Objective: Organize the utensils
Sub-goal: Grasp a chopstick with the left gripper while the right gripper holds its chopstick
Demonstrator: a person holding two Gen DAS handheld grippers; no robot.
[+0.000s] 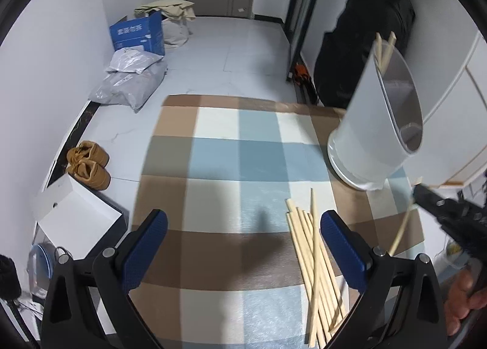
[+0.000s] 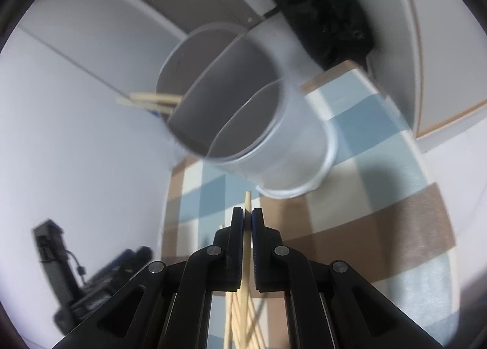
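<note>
A white utensil holder with divided compartments stands on the checked mat at the right; two chopsticks stick out of its far compartment. Several loose wooden chopsticks lie on the mat in front of it. My left gripper is open and empty above the mat, just left of the pile. My right gripper is shut on one chopstick, held above the pile and pointed at the holder. It also shows at the right edge of the left wrist view.
On the tiled floor to the left are a pair of tan shoes, a white box, grey parcel bags and a blue carton. A black bag stands behind the holder by white cabinets.
</note>
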